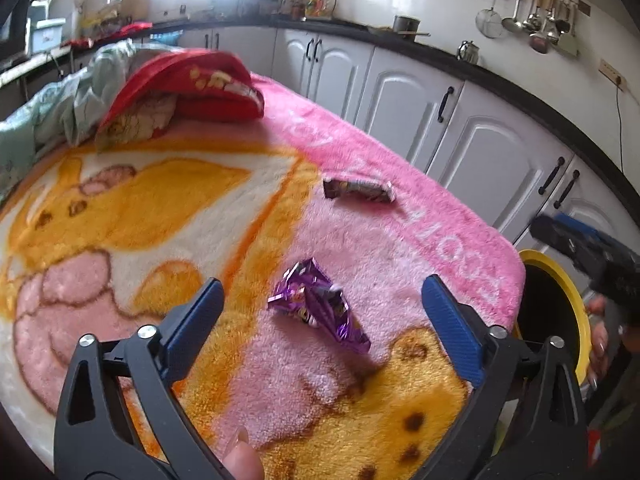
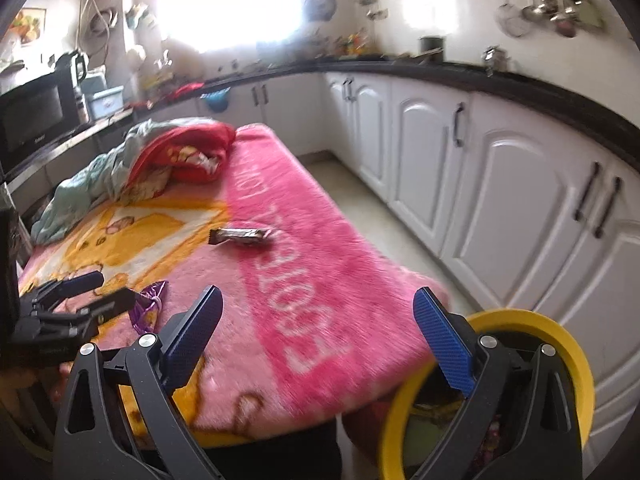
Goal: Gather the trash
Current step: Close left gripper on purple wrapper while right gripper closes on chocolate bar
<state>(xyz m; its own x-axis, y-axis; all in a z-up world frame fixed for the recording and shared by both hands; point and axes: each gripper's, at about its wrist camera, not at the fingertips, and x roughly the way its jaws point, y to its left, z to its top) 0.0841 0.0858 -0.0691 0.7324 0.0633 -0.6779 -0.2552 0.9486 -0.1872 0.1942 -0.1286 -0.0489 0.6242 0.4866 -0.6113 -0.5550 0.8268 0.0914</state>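
Note:
A crumpled purple foil wrapper (image 1: 320, 304) lies on the pink and yellow blanket (image 1: 400, 240), right between the spread fingers of my open, empty left gripper (image 1: 322, 300). It also shows in the right wrist view (image 2: 150, 300), partly hidden by the left gripper (image 2: 86, 292). A dark snack-bar wrapper (image 1: 358, 190) lies farther off on the blanket; the right wrist view shows it too (image 2: 240, 236). My right gripper (image 2: 318, 312) is open and empty above the blanket's near right corner, beside the yellow-rimmed bin (image 2: 560, 340). In the left wrist view the right gripper (image 1: 592, 256) hovers over the bin (image 1: 568, 300).
A red cushion (image 1: 192, 84) and pale green cloth (image 1: 72, 100) are piled at the blanket's far end. White cabinets (image 2: 500, 184) under a black counter (image 2: 520, 84) run along the right, with pale floor (image 2: 372, 208) between them and the blanket.

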